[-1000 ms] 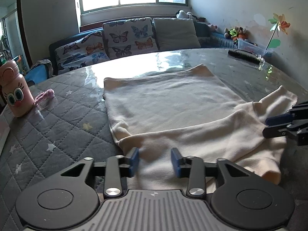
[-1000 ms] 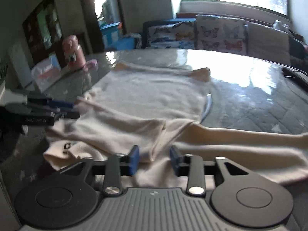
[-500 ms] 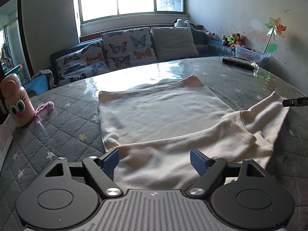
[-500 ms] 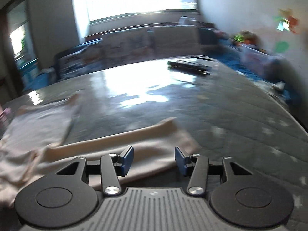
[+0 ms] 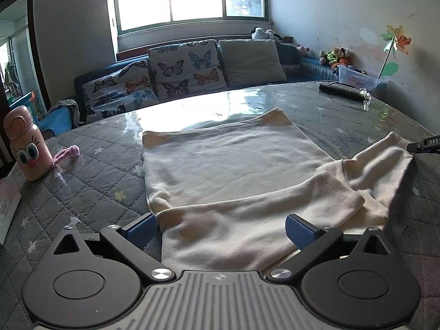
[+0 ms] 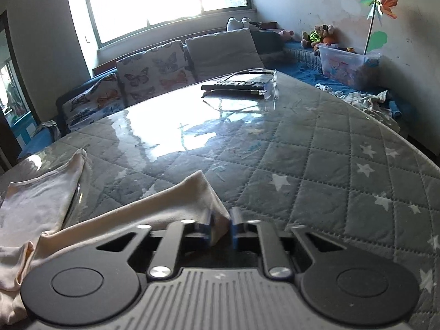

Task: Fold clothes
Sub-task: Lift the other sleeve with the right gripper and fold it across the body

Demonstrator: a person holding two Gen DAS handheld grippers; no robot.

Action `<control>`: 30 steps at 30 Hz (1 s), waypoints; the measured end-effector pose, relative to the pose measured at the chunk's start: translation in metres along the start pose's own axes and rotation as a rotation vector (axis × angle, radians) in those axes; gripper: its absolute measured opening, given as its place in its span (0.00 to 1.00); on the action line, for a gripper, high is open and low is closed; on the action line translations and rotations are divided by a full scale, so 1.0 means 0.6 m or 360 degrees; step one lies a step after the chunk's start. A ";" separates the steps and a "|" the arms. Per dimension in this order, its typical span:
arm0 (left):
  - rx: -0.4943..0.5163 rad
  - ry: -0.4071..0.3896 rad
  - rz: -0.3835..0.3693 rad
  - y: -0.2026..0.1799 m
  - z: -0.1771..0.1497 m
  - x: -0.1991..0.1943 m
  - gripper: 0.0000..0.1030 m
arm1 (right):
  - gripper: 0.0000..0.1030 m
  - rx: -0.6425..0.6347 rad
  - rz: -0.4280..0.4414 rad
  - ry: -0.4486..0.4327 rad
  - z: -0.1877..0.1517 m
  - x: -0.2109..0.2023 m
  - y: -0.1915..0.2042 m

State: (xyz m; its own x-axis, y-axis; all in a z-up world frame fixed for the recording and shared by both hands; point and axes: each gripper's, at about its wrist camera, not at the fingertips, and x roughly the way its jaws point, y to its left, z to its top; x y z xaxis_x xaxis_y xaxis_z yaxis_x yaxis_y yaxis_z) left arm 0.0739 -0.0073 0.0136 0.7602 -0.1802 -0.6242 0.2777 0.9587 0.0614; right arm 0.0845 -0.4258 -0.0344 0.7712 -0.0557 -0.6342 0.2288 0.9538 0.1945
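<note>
Item: cream garment (image 5: 228,170), long-sleeved, lying flat on the table (image 5: 90,181), which has a grey quilted, star-printed cover under a glossy clear sheet. In the left wrist view the body of the garment fills the centre; one sleeve is folded across its near edge, running from 7 o'clock toward 4 o'clock. The other sleeve (image 6: 165,206) stretches toward 3 o'clock.

Left claw (image 5: 220,228): jaws opening, spread wide, blue pads clear of the cloth on either side of the folded sleeve; nothing held.

Right claw (image 6: 220,227): jaws closing, nearly together, with the cuff end of the outstretched sleeve pinched between the blue pads. Its tip also shows at 3 o'clock in the left wrist view, at the sleeve end.

Other items on the table: pink cartoon-eyed bottle (image 5: 26,145), upright, at 9 o'clock; small pink fuzzy object (image 5: 67,154) just beside it; black remote control (image 6: 233,85) at 12 o'clock in the right wrist view, well apart from the garment.

Beyond the table: sofa with butterfly cushions (image 5: 178,68) beneath a bright window.
</note>
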 end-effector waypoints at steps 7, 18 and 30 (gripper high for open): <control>-0.0021 -0.0003 0.0000 0.011 -0.007 -0.003 1.00 | 0.04 -0.0088 0.0173 -0.0109 0.030 -0.058 0.051; -0.0108 -0.0052 -0.0004 0.047 -0.027 -0.022 1.00 | 0.04 -0.0464 0.0609 -0.0185 0.080 -0.125 0.263; -0.0220 -0.0068 0.0028 0.093 -0.051 -0.039 1.00 | 0.04 -0.0802 0.0913 -0.0077 0.035 -0.123 0.481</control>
State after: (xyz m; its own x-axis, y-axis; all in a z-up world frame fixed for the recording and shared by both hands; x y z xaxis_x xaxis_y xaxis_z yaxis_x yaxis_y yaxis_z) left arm 0.0533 0.0573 0.0077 0.7892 -0.1694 -0.5903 0.1827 0.9824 -0.0376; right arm 0.1064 -0.1525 0.0844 0.7151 0.4871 -0.5013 -0.5050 0.8559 0.1113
